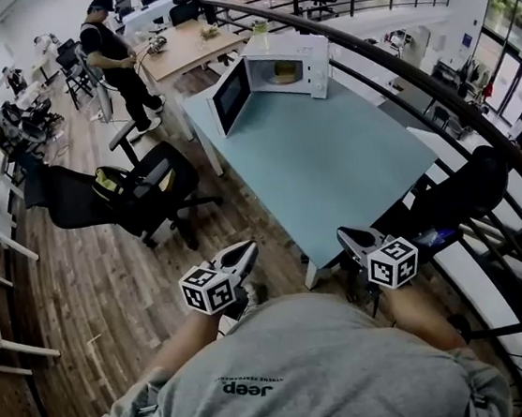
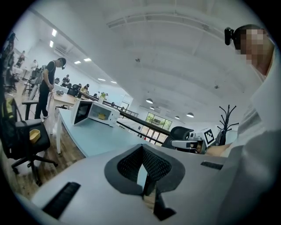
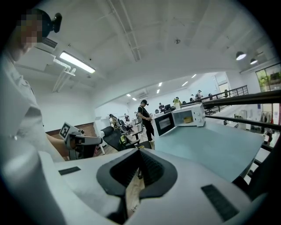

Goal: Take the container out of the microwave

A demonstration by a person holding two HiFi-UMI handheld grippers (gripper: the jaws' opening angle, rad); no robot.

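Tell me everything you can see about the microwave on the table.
The microwave is a white box that stands upright at the far end of the light blue table. Its door, which has a dark window, is swung wide open to the left in the head view. The inside is lit and holds a yellowish container. A narrow control panel runs down the right of its front.
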